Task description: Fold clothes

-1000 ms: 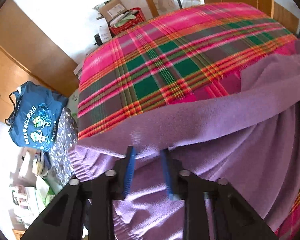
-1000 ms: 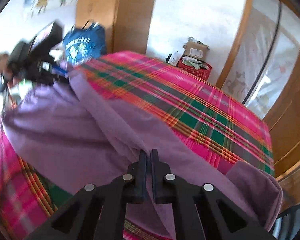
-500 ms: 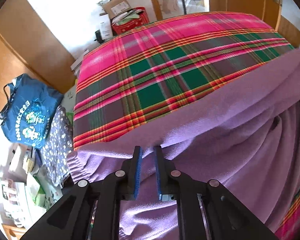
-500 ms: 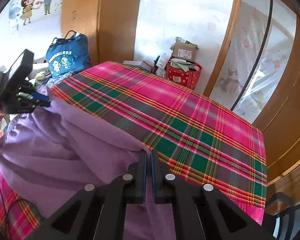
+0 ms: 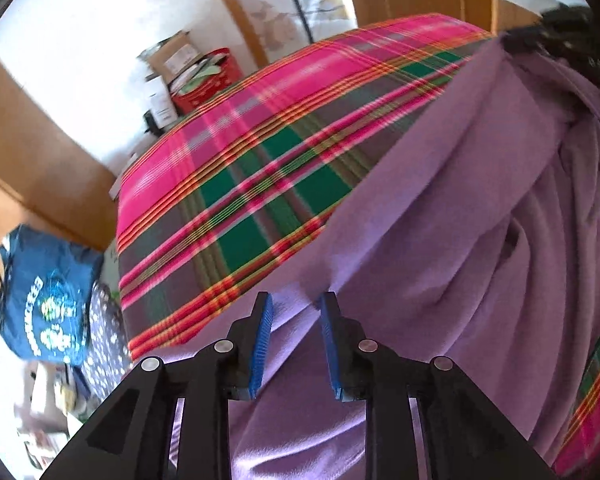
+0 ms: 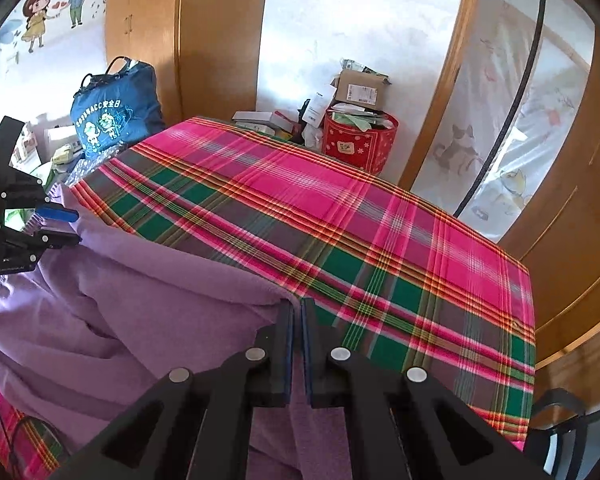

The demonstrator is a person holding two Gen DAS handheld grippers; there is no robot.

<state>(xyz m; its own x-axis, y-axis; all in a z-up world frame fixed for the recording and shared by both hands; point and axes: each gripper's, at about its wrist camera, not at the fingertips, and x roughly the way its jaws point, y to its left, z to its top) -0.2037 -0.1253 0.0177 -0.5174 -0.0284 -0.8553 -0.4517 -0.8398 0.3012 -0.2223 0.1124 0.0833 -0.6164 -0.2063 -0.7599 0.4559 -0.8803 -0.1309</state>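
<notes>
Purple fleece, the garment (image 6: 112, 300) you are folding, lies bunched over the near side of the plaid bedcover (image 6: 340, 216), its long folded edge running across the bed between your two tools. Your right gripper (image 6: 296, 312) is clamped tight on that edge, cloth pinched between the pads; below the grip its own fingers cover the rest of the fold. Your left gripper (image 5: 296, 308) has just been opening: its blue pads (image 5: 262, 340) stand apart with the fleece running between them, and you can see a gap on both sides, so they no longer press on it. From the right wrist view the same tool (image 6: 60, 226) shows at the frame's left edge, partly cut off. What kind of garment it is cannot be made out. In the left view your right tool is only a dark blur at the top right corner.
</notes>
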